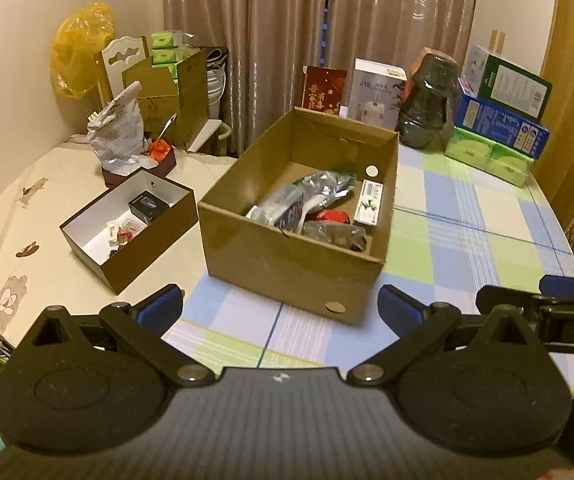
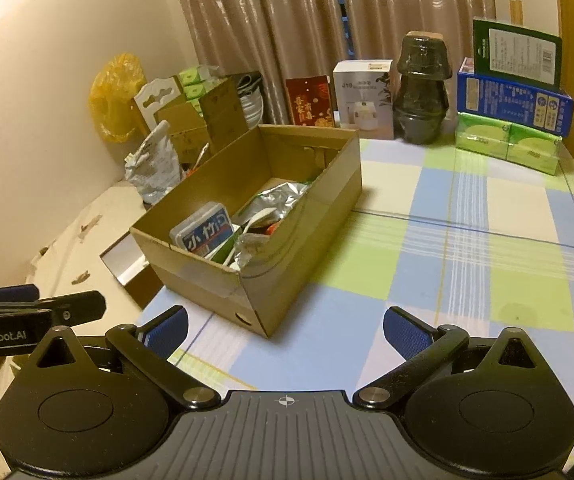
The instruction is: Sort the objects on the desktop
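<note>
Two tools hover side by side above the checked surface [image 2: 467, 240], the left tool [image 1: 281, 306] and right tool [image 2: 285, 330] both spread wide, grasping nothing. Just beyond them sits the cardboard box [image 1: 287, 264] holding foil packets [image 1: 319, 190]; left of it, a smaller white-lined box [image 1: 147, 240].

The white box [image 2: 365, 96] by the curtain says "J10". The tin [image 2: 203, 232] in the cardboard box [image 2: 299, 240] has big white Chinese letters, and the first one reads "小". The red card [image 2: 310, 100] has gold Chinese letters. The left gripper [image 2: 35, 314] says "GenRobot.AI" on its side. The right gripper [image 1: 559, 312] shows the letters "DAS".
</note>
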A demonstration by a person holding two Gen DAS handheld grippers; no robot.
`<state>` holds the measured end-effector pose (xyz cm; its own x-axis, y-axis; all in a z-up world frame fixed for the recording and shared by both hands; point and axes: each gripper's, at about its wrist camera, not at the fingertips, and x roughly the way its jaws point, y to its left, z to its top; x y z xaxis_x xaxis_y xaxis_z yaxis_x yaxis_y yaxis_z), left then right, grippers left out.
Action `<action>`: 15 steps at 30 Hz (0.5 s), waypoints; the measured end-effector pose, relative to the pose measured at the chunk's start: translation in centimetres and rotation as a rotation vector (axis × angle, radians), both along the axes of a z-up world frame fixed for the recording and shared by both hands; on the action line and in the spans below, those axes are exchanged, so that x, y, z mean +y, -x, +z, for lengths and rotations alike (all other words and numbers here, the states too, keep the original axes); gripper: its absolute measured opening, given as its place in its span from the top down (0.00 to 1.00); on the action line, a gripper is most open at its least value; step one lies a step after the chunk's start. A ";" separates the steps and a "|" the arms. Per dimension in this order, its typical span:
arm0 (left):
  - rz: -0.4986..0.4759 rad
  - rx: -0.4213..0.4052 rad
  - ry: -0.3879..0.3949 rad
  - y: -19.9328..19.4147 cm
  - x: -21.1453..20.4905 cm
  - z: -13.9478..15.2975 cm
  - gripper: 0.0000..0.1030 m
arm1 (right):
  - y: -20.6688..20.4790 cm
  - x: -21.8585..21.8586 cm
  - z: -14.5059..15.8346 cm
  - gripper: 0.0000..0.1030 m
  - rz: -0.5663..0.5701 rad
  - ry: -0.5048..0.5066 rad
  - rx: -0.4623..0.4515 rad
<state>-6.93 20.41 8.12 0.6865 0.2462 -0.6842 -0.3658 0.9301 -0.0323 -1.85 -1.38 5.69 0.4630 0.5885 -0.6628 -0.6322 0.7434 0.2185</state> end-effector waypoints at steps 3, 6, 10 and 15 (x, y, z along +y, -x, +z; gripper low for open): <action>-0.014 0.001 0.017 0.2 -0.4 -0.1 0.01 | 0.4 -0.2 0.0 0.02 0.004 -0.004 0.008; -0.021 0.006 0.031 0.1 -0.7 -0.3 0.01 | 0.6 -0.5 0.1 0.02 0.000 -0.009 0.014; -0.025 0.013 0.015 0.1 -1.0 -0.3 0.01 | 0.7 -0.6 0.2 0.02 -0.005 -0.006 0.005; -0.021 0.014 0.009 0.0 -1.0 -0.4 0.01 | 0.8 -0.5 -0.1 0.02 -0.006 0.006 0.006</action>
